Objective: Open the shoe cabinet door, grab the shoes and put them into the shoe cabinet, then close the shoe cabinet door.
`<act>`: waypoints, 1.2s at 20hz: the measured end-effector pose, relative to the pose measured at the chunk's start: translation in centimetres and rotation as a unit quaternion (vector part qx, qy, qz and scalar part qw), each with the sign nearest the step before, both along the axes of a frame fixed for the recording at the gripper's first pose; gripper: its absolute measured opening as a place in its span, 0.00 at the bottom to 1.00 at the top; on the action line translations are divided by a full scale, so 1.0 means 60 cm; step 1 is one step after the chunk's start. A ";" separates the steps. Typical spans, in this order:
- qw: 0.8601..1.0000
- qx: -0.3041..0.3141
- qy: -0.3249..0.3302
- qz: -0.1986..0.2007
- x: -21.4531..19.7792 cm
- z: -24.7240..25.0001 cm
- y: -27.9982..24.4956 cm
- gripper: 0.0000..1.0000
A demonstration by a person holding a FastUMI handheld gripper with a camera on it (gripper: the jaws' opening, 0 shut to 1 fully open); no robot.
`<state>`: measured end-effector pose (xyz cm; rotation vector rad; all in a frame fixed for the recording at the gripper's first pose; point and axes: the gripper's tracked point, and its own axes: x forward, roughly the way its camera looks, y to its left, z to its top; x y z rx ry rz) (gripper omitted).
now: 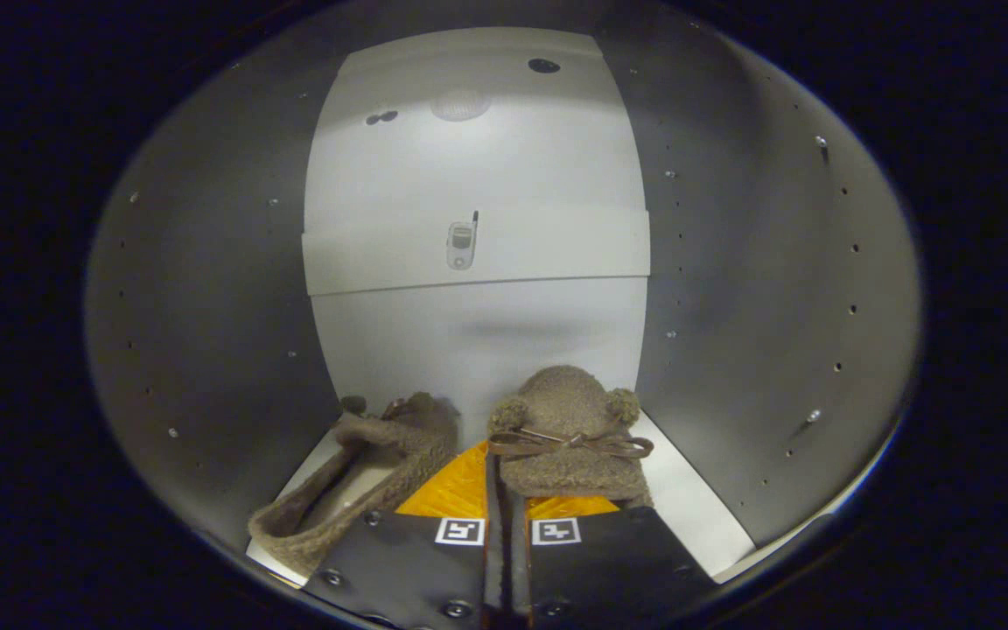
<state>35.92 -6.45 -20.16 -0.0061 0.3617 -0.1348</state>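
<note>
Gripper (506, 512) is inside the shoe cabinet (206, 289), pointing toward the back panel (478, 219). The two fingers are drawn nearly together w/ only a thin dark slit between them. The heel edge of the right slipper (567, 437) sits at the tips; whether any fabric is caught in the slit – cannot tell, the fingers cover that spot. So: fingers close to pressed together, grip on the shoe unconfirmed.

Right slipper: fuzzy brown knit, toe pointing to the back panel, two small pom-poms on either side, thin brown bow (570, 444) tied across the top. It lies on the cabinet floor (688, 499), just ahead of the fingers and a little toward the right one, upright on its sole as far as can be seen.

Left slipper (355, 477): same brown knit, also on the cabinet floor, beside the left finger and alongside the other shoe. Its opening faces up, the pale insole is visible, toe end toward the back panel. The two shoes' toe ends are near each other – contact not clear.

Cabinet interior: grey side walls w/ rows of small holes and a few screws, pale back panel made of stacked sections w/ a horizontal step across the middle. A small metal fitting (461, 243) is mounted at the centre of the back panel. A dark round hole (544, 66) sits near the top.
</note>
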 end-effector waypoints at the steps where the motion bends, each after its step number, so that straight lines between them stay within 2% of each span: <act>1: 1.000 0.004 0.009 -0.001 0.007 -0.009 -0.001 0.05; 10: 0.998 0.022 0.057 -0.010 0.028 -0.050 -0.008 0.05; 17: 0.998 0.024 0.054 -0.013 0.025 -0.043 -0.008 0.06; 18: 0.998 0.026 0.055 -0.015 0.026 -0.047 -0.010 0.10; 23: 0.998 0.032 0.048 -0.025 0.019 -0.029 -0.005 0.14; 24: 0.998 0.032 0.047 -0.028 0.022 -0.028 -0.007 0.22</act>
